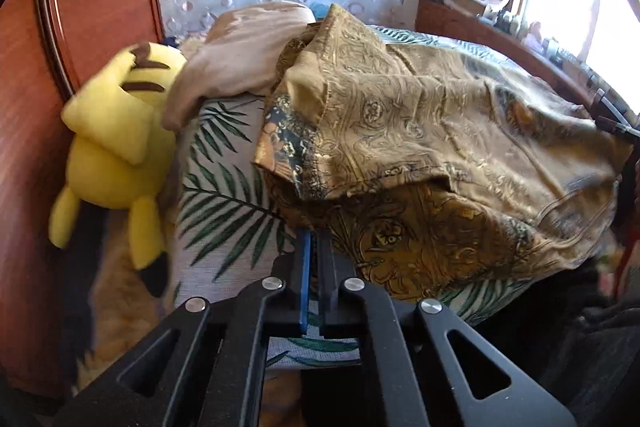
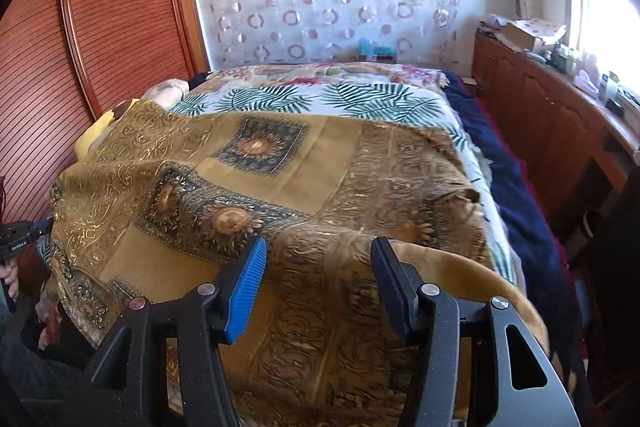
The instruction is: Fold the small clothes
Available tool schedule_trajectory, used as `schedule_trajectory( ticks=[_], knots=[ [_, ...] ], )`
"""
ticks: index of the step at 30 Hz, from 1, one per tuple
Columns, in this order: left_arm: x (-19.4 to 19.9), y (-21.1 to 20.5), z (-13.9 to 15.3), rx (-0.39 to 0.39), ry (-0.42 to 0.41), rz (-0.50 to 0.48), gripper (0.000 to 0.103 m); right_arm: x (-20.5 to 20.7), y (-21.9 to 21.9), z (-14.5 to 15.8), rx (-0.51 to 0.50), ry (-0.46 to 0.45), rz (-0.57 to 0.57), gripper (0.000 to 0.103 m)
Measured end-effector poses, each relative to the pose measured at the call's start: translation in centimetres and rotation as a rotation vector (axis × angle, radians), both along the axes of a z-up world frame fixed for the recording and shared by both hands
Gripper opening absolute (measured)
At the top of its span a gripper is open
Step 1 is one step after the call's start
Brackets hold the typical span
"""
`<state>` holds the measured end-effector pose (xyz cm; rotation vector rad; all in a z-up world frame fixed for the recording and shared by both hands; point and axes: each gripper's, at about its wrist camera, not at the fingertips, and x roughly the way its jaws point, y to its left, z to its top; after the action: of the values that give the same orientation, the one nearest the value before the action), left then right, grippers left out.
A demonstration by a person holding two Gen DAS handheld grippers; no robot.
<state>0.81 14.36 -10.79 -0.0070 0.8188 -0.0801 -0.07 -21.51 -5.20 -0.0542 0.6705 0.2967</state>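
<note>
One loose fold at most: left gripper (image 1: 314,239) pinches the gold cloth (image 2: 280,163) edge beside the plush (image 1: 116,147); right gripper (image 2: 318,255), jaws spread, hovers over it

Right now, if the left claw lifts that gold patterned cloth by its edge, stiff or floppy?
Likely floppy: the gold patterned cloth drapes in soft folds over the bed. Probably light, since it creases thinly. The left claw, shut on its edge, would likely trail the rest behind.

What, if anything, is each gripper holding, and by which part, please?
The left gripper is shut on the near edge of the gold patterned cloth; the right gripper is open, holding nothing.
</note>
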Motion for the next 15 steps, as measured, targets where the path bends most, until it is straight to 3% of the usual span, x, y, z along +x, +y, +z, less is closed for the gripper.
schedule_trajectory(
  ticks=[5, 11, 13, 15],
  knots=[
    [-2.4, 2.0, 2.3, -0.043, -0.039, 0.034, 0.003, 0.6, 0.2, -0.5, 0.008, 0.019, 0.008, 0.056],
    [-2.2, 2.6, 2.3, -0.063, -0.022, 0.048, 0.003, 0.4, 0.6, -0.8, 0.017, 0.035, 0.011, 0.056],
    [-1.5, 2.5, 2.2, -0.074, -0.026, 0.052, 0.014, 0.3, 0.6, -0.9, 0.024, 0.039, 0.013, 0.056],
    [-0.9, 2.2, 2.4, -0.077, -0.048, 0.055, 0.045, 0.2, 0.6, -0.9, 0.022, 0.04, 0.018, 0.056]
  ],
)
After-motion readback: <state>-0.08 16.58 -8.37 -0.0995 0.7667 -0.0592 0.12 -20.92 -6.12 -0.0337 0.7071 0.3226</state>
